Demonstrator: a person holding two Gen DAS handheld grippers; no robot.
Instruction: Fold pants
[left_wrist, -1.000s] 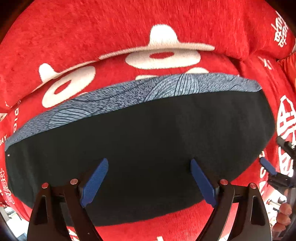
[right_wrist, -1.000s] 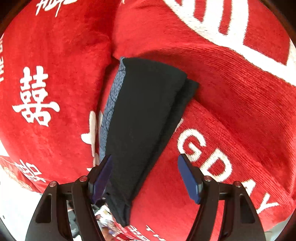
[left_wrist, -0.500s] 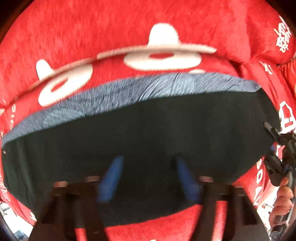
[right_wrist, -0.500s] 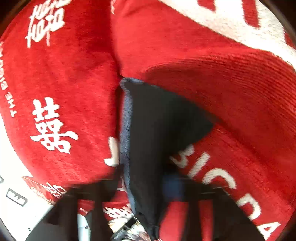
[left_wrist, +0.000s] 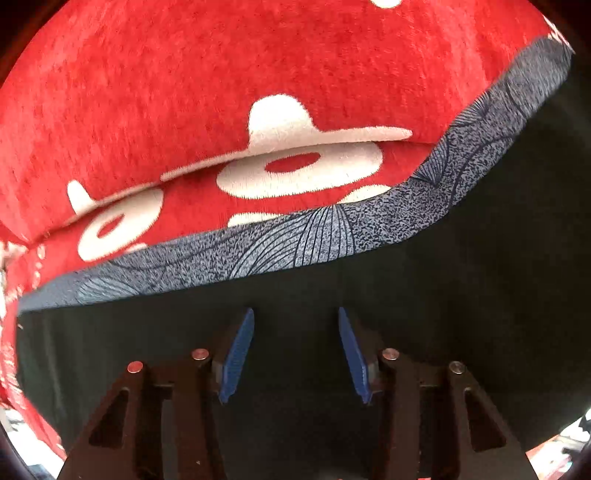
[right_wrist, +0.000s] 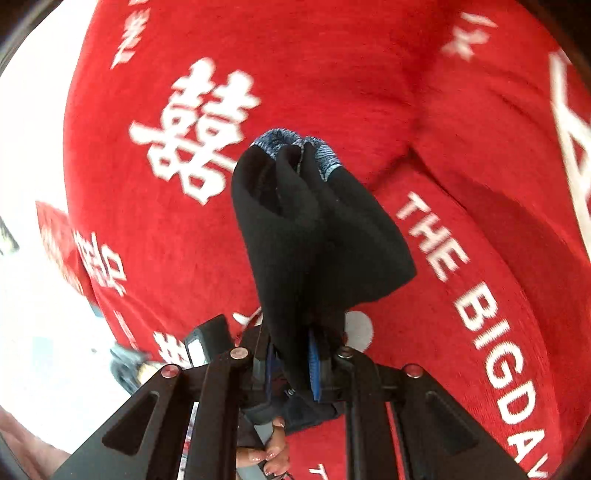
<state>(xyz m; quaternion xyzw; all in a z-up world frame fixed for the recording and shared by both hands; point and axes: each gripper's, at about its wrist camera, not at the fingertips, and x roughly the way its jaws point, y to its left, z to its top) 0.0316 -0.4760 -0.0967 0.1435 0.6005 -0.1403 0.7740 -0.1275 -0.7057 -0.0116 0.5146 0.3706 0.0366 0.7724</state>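
1. Our right tongs (right_wrist: 291, 373) are closed on one end of the black pants (right_wrist: 314, 236), which are lifted off the red blanket (right_wrist: 461, 110) and stretch straight away from the camera.
2. Our left tongs (left_wrist: 295, 350) stand half open above the same pants (left_wrist: 461, 295), holding nothing.
3. The long axis of the pants runs left to right before the left tongs, with the patterned blue band (left_wrist: 332, 232) on the far side.
4. We judge the right hand leads the next fold.
5. The soft blanket carries white letters; the room is hardly visible.
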